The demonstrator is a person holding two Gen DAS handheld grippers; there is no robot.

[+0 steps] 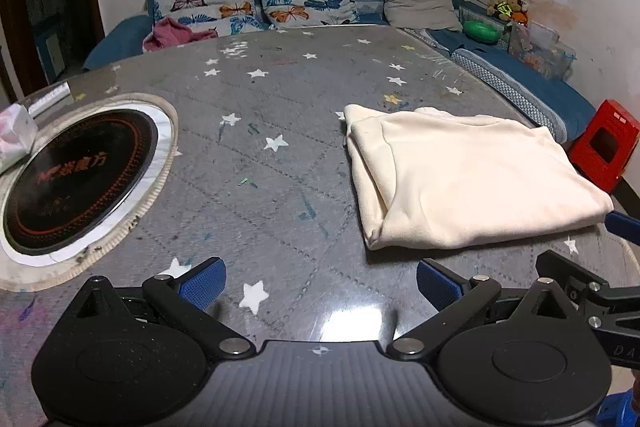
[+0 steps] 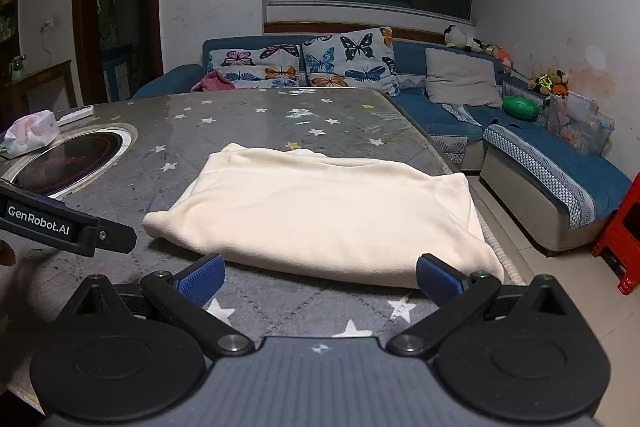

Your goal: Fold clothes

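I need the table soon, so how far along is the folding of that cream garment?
Nearly finished, by the look of it. Done: the cream garment lies on the table folded into a compact rectangle. In hand: nothing; the left gripper and right gripper are both open and empty, just short of it. Left: perhaps a final tidy or moving it away. No other clothes lie on the table.

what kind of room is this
Most likely a home living room: a blue corner sofa with butterfly cushions, stuffed toys on its back, and a star-patterned table holding a folded cream garment.
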